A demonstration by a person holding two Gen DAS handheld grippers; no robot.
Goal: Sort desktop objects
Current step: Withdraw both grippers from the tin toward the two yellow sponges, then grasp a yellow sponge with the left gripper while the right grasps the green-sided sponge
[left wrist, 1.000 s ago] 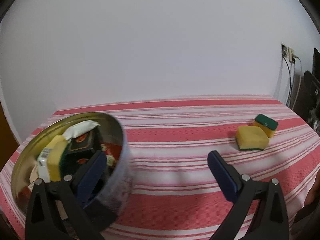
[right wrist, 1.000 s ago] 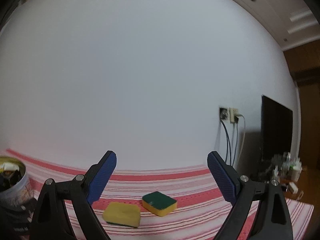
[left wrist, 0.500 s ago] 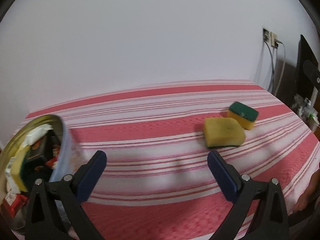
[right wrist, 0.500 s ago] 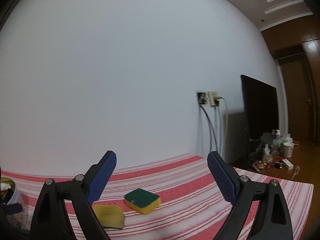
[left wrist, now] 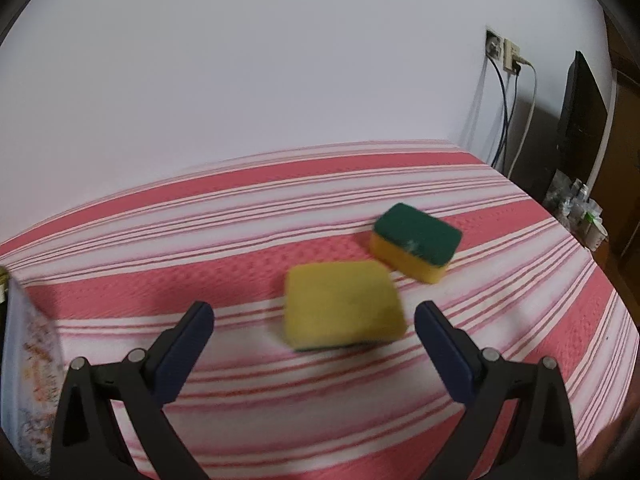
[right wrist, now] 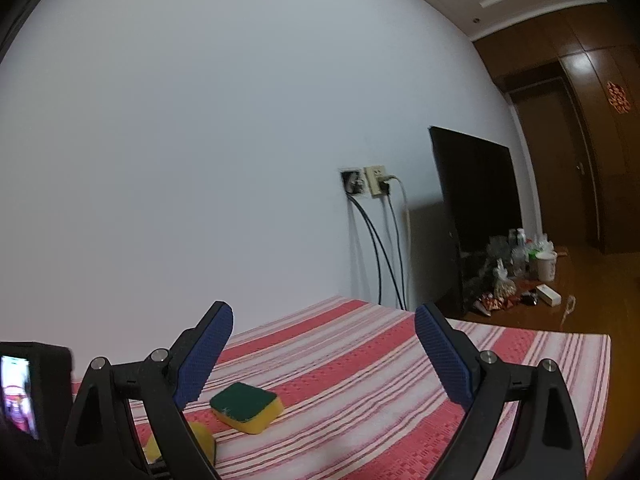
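Two sponges lie on the red-and-white striped cloth (left wrist: 224,240). One lies yellow side up (left wrist: 342,304), its green layer underneath. The other lies green side up (left wrist: 416,236) just behind it to the right. My left gripper (left wrist: 314,326) is open and tilted down, hovering close in front of the yellow-side-up sponge, which sits between the lines of its fingers without touching them. My right gripper (right wrist: 324,328) is open and empty, held level above the cloth. In its view the green-topped sponge (right wrist: 246,406) lies below, and the yellow one (right wrist: 200,442) is partly hidden behind its left finger.
The round tin (left wrist: 24,364) shows only as a sliver of its wall at the far left. A wall socket with cables (right wrist: 372,188), a dark screen (right wrist: 476,196) and a wooden surface with bottles and a cup (right wrist: 532,264) stand past the table's right end. The left gripper's camera (right wrist: 24,388) appears at lower left.
My left gripper swung right, away from the tin and toward the sponges, which now loom larger and nearer. The right gripper's view also panned right, bringing the screen and wooden doors into sight.
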